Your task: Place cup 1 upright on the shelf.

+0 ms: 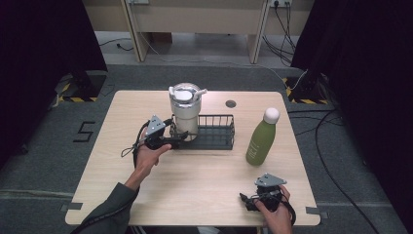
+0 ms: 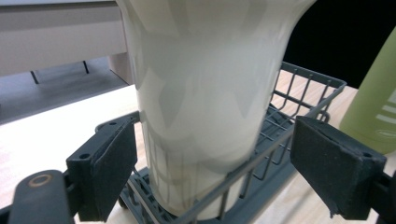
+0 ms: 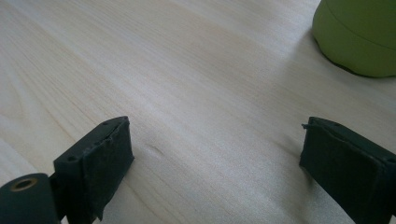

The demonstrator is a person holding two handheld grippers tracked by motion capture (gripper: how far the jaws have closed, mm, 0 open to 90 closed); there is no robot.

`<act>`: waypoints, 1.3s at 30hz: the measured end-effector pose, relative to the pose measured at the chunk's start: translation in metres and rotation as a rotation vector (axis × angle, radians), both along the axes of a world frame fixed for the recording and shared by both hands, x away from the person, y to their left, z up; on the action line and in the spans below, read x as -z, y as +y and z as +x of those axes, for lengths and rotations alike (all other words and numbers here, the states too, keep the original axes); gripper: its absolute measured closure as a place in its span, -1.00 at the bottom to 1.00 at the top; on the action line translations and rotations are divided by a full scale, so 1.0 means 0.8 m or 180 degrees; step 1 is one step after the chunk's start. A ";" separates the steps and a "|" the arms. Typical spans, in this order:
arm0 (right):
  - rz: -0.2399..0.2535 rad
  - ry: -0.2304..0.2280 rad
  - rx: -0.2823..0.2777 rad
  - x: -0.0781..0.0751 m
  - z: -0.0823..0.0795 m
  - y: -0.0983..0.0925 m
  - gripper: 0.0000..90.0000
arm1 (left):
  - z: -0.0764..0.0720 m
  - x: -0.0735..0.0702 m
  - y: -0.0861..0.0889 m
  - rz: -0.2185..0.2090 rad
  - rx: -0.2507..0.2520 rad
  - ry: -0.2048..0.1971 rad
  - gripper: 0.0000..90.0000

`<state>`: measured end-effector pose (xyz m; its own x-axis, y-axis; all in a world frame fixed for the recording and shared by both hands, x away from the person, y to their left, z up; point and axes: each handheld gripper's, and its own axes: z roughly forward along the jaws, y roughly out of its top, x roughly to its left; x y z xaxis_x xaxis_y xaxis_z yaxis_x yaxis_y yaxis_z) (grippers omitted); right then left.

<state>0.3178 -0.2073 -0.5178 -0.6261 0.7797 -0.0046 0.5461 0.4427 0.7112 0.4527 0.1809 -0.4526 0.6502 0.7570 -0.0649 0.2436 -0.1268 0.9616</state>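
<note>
Cream tumbler (image 1: 185,113) standing upright in the left end of a dark wire basket (image 1: 214,132) on the wooden surface (image 1: 204,180), left gripper (image 1: 178,139) released with jaws either side of the tumbler, right gripper (image 1: 245,201) released near the surface's front edge, green bottle (image 1: 262,139) right of the basket

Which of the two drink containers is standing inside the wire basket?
The cream tumbler stands in the wire basket; the green bottle stands on the bare table, right of it.

A black "5" (image 1: 85,131) is marked on the grey floor left of the surface; the green bottle (image 1: 261,140) carries white lettering too small to read
</note>
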 end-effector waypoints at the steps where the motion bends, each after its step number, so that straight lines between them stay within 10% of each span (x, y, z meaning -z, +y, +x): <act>1: 0.0000 0.0000 0.0000 0.000 0.000 0.000 -0.80 | -0.001 0.000 0.001 -0.0007 0.0007 0.0009 -0.68; 39: -0.0003 -0.0008 0.0001 0.000 0.000 0.000 -0.80 | -0.070 -0.006 0.030 -0.0001 0.0191 -0.0036 -0.68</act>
